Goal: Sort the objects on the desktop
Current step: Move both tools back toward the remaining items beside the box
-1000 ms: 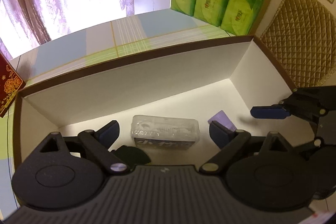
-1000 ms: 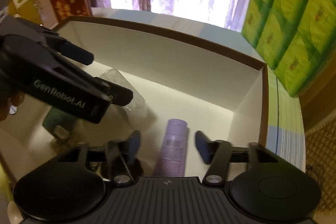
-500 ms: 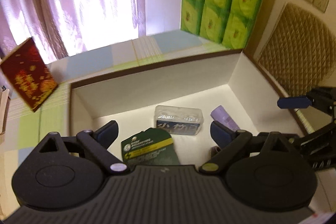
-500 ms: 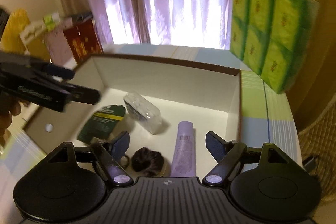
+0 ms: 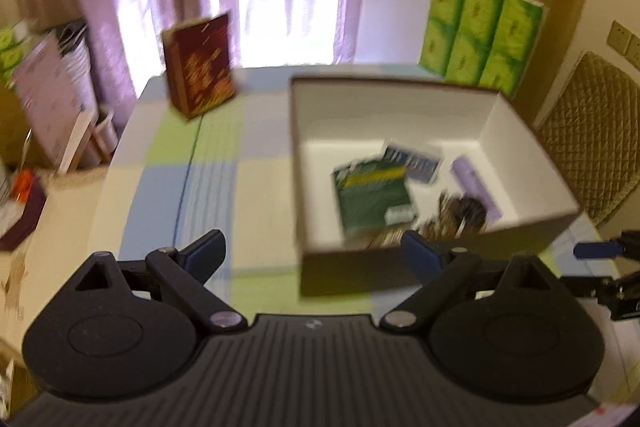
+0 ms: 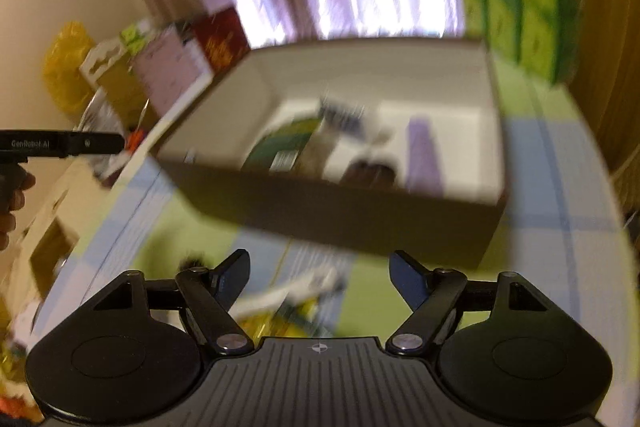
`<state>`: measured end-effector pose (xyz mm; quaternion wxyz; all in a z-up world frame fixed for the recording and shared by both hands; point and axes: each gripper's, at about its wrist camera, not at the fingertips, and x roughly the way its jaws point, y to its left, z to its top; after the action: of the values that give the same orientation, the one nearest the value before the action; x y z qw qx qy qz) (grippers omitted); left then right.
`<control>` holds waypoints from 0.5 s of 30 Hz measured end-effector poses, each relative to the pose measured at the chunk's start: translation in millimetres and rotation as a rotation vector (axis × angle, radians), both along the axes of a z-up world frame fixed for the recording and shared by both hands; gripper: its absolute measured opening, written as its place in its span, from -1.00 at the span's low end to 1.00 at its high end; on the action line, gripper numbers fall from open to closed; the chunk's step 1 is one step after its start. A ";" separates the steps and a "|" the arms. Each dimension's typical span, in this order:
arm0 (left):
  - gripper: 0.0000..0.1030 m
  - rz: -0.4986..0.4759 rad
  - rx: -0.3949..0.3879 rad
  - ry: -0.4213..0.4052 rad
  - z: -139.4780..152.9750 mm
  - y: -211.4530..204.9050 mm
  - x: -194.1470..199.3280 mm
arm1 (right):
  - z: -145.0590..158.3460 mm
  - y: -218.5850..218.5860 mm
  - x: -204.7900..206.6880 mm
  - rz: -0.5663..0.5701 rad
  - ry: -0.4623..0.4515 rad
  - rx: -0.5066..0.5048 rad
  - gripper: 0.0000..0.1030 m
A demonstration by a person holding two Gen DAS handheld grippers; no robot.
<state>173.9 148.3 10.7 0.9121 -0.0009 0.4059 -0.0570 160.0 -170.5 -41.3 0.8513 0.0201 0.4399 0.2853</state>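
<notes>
Your left gripper (image 5: 312, 251) hangs over the tablecloth (image 5: 192, 187) short of the box (image 5: 400, 267), jaws spread wide with nothing between them. Your right gripper (image 6: 320, 273) is also outside the box, in front of its near wall; its jaws are closing a little, and nothing is clamped in them. Both point down at a slant, which looks like the stance for reaching for something else on the table.

The box holds what has been sorted: a green packet (image 5: 374, 197) towards the left, a clear case (image 5: 414, 161) behind it, a purple tube (image 5: 474, 187) along the right wall, and a dark hair tie (image 5: 466, 213) near the front. Blur makes the tie's outline uncertain.

Just below your right gripper lies a smeared white and yellow item (image 6: 296, 303) on the cloth; it may be the next thing to sort, though you cannot tell what it is.
</notes>
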 end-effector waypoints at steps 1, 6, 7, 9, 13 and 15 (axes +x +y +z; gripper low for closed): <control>0.77 0.013 0.002 0.024 -6.4 5.0 -6.6 | -7.2 2.1 -4.9 -0.002 0.033 0.007 0.30; 0.77 0.078 -0.011 0.104 -28.7 29.1 -35.4 | -30.1 11.9 -19.1 -0.004 0.172 0.073 -0.04; 0.77 0.082 -0.020 0.113 -31.1 32.5 -40.1 | -31.3 14.2 -20.1 0.001 0.181 0.078 -0.08; 0.76 0.059 -0.026 0.127 -36.1 33.8 -48.9 | -32.9 17.6 -21.3 0.003 0.192 0.083 -0.09; 0.71 -0.060 -0.009 0.141 -45.1 16.6 -60.5 | -35.1 12.3 -22.8 -0.025 0.196 0.050 -0.09; 0.70 -0.135 -0.008 0.141 -49.9 4.7 -64.1 | -36.8 0.9 -24.1 -0.053 0.194 0.012 -0.09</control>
<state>109.8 153.0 -39.3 0.8752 0.0190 0.4682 -0.1199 135.9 -169.6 -78.1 0.8118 0.0641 0.5179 0.2620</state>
